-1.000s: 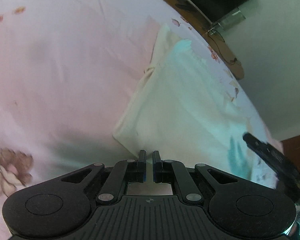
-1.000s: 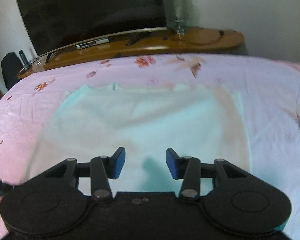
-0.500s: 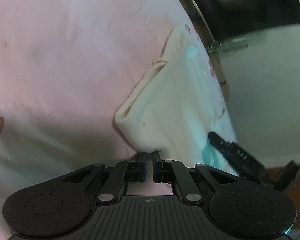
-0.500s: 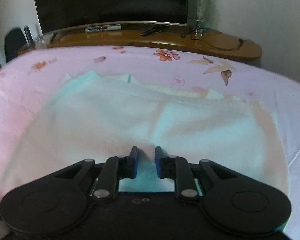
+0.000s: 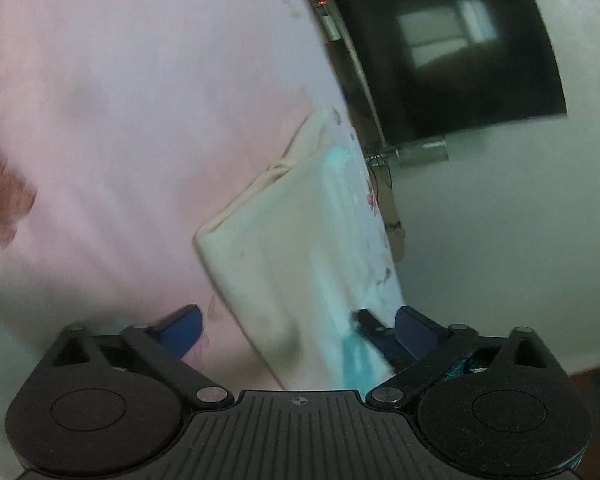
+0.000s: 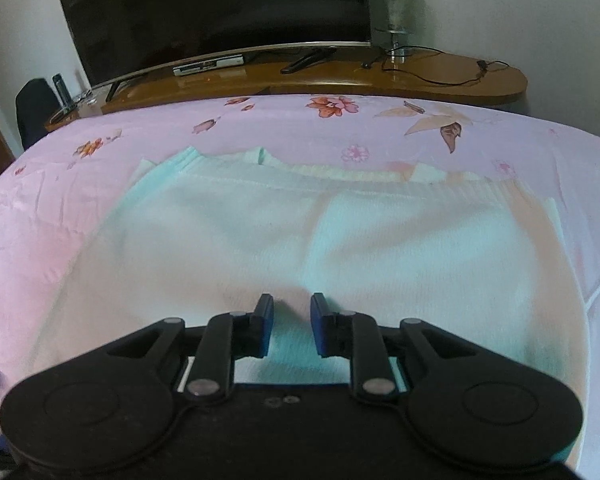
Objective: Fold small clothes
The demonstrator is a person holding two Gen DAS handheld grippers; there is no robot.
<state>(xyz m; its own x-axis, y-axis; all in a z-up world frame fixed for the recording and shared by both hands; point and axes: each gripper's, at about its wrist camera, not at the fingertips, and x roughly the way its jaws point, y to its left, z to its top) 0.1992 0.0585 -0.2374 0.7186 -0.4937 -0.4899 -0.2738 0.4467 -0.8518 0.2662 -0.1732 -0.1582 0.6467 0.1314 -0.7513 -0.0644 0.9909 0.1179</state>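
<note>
**Left jaws released over the folded garment; right jaws pinching its near edge**

Since the earlier frame the left gripper (image 5: 298, 324) has gone from clenched to spread, its jaws opening wide, and the view has rolled so that the television (image 5: 440, 40) now fills the upper right. Left to right in the left wrist view: the pink floral bedsheet (image 5: 120, 120) lies ahead and to the left of the gripper; the cream and pale-green garment (image 5: 296, 248), folded over, runs from between the open jaws diagonally up and away, with neither blue pad pressing on it; a dark finger of the other gripper shows at its near right edge. In the right wrist view the right gripper (image 6: 291, 322) has narrowed, its blue fingers (image 6: 265, 326) close together with a small raised fold of the garment (image 6: 260, 232) pinched between them. The garment spreads flat ahead of the gripper. Beyond it lie the bedsheet (image 6: 380, 128), a wooden shelf (image 6: 380, 76) and the television (image 6: 212, 12).
</note>
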